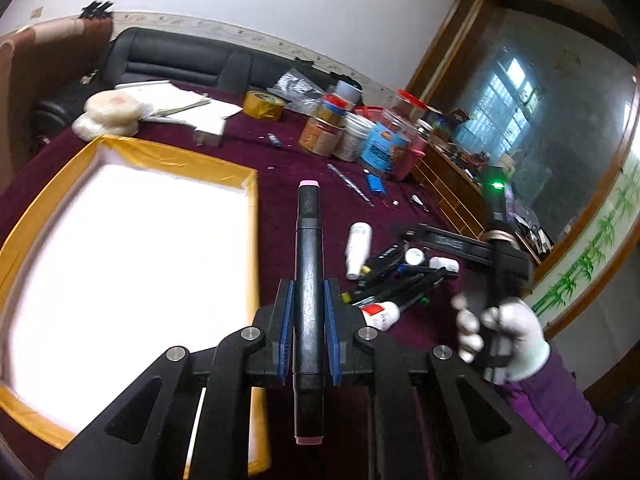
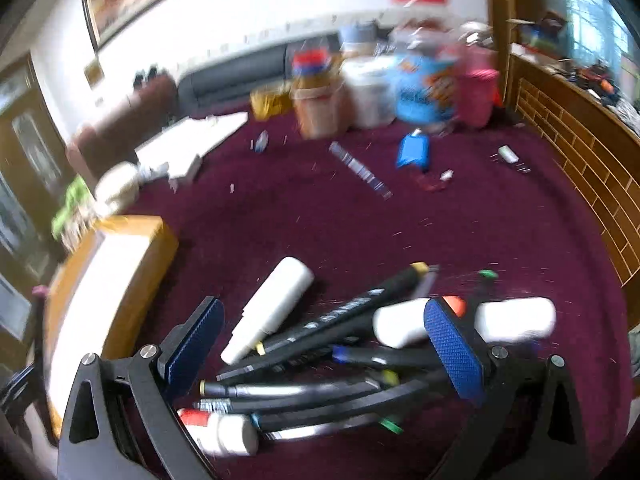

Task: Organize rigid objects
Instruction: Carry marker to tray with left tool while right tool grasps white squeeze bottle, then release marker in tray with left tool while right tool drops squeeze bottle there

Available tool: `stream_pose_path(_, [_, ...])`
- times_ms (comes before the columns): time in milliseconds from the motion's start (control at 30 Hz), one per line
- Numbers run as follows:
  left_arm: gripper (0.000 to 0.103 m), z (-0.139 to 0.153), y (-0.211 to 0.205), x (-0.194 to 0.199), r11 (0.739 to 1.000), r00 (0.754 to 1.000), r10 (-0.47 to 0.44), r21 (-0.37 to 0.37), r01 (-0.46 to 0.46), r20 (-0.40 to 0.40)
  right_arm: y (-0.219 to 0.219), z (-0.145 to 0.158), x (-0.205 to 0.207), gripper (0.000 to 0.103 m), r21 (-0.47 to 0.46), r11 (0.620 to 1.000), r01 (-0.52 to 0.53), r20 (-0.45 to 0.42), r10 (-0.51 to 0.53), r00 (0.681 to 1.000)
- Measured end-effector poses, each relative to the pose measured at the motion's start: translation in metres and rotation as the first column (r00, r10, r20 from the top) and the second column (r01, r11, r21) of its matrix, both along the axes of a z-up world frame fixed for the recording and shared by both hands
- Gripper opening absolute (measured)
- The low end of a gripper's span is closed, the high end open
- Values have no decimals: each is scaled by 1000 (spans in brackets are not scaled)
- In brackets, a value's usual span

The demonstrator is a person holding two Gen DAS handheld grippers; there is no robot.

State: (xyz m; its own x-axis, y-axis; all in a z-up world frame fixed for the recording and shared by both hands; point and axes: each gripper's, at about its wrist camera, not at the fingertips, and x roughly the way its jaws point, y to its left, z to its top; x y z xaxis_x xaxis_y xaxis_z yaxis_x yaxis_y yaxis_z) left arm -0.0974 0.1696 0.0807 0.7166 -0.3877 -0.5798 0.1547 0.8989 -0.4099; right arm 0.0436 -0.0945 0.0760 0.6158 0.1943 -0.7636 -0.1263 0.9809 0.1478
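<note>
My left gripper [image 1: 309, 288] is shut on a black marker with pink end caps [image 1: 308, 248], held above the maroon table beside a white tray with a yellow rim [image 1: 252, 216]. A pile of black markers [image 1: 394, 280] and small white bottles [image 1: 358, 248] lies to its right. The right gripper's body [image 1: 504, 264] shows there in a white-gloved hand. In the right wrist view my right gripper [image 2: 324, 344] is open, its blue pads either side of the marker pile [image 2: 320, 364], above a white bottle [image 2: 272, 316]. The tray's corner [image 2: 136, 248] is at the left.
Jars and tubs [image 1: 360, 132] stand at the table's back, with a yellow tape roll [image 1: 264, 105], papers [image 1: 188, 106] and a blue battery [image 1: 375, 184]. A wooden cabinet [image 2: 580, 152] runs along the right edge. A black sofa [image 1: 180, 60] lies behind.
</note>
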Motion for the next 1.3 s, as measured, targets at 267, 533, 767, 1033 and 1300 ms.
stream_pose_path(267, [12,-9,34,-12,994,995,94,59,-93,-14,46,-40,33,79,-86,996,13,-144,-25,989])
stream_pose_path(533, [12,-11,42,-14,985,991,133,112,-131,-7,51,-41,32,33,-112,993,-26,-168,7,986])
stream_pose_path(767, [12,-10,33,-14,983,992,125,140,-121,-19,49,-36,22,32,-94,995,-43,-147,29,989])
stream_pose_path(1033, [12,-7,26,-13,973,991,135,193,-129,-20,49,-11,5,27,-37,996,-76,-100,72,992])
stream_pose_path(1300, [12,-9,27,-9,961,988,154,235,-145,-19,71,15,-17,26,25,987,-160,-40,161,986])
